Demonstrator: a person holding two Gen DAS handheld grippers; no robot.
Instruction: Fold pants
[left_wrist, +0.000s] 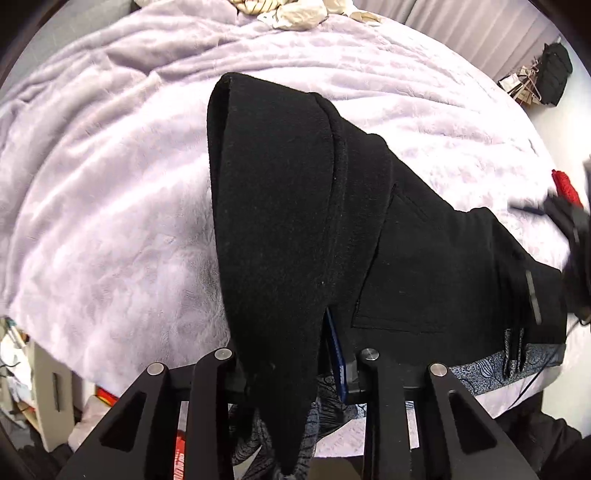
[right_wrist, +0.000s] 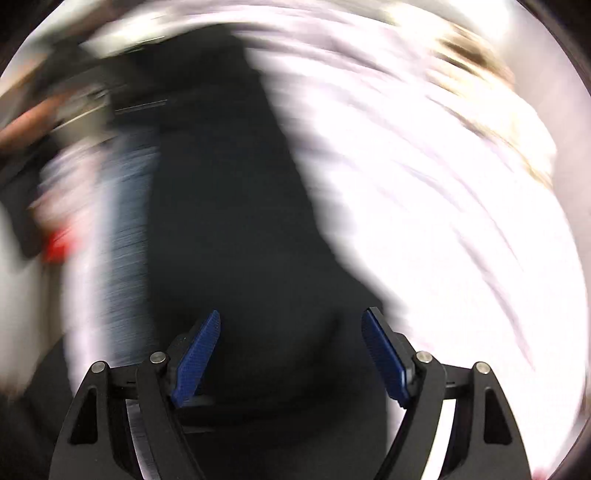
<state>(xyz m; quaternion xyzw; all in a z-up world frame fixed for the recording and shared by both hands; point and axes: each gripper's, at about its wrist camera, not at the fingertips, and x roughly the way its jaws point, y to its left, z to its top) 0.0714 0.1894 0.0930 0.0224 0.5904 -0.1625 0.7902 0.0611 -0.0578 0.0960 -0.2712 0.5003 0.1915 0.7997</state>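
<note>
Black pants (left_wrist: 295, 206) lie on a lilac fleece blanket (left_wrist: 110, 184). The waistband with a back pocket (left_wrist: 399, 266) runs to the right, and a folded leg rises toward the far side. My left gripper (left_wrist: 295, 354) is shut on a flap of the black fabric, which drapes over its fingers; one blue pad (left_wrist: 337, 354) shows. My right gripper (right_wrist: 291, 354) is open and empty, blue pads (right_wrist: 199, 354) wide apart, just above the pants (right_wrist: 229, 221). The right wrist view is heavily motion-blurred. The right gripper appears blurred at the right edge of the left wrist view (left_wrist: 572, 229).
A patterned grey cloth (left_wrist: 480, 369) lies under the pants at the bed's near edge. Crumpled light clothes (left_wrist: 291, 11) sit at the far side. A dark bag and hangers (left_wrist: 550, 74) stand at far right. Clutter and a box (left_wrist: 48, 387) sit on the floor at left.
</note>
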